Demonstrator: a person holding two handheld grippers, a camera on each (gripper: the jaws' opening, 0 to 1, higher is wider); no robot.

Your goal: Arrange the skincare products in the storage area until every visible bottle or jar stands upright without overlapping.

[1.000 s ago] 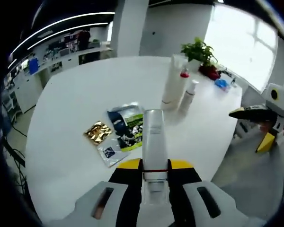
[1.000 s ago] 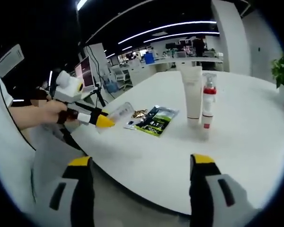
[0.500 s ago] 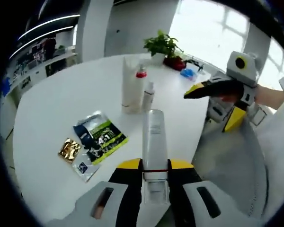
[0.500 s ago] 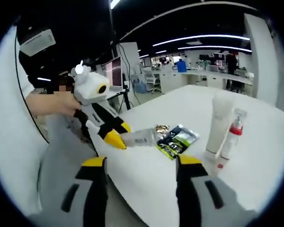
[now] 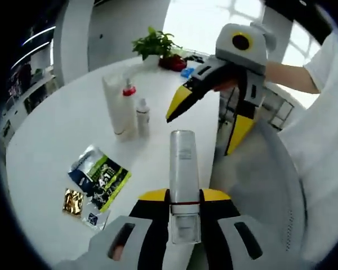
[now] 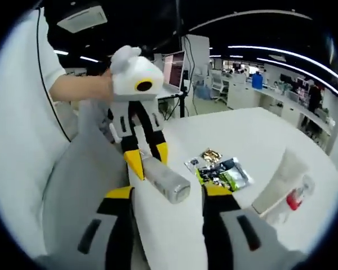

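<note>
Left tool [image 5: 183, 205] is gripping a clear tube [image 5: 182, 169] off the bench [image 5: 56, 135], while the right tool [image 6: 166, 194], spread open and empty, is closing in on it, having swung nearer; a hand-over looks likely before standing it beside the upright white tube [image 5: 115, 107].

Tube [image 5: 183, 174] base hidden between the jaws, sachet [image 5: 99, 179] print too small, small bottle [image 6: 300, 194] perhaps half behind white tube [image 6: 277, 183]
</note>
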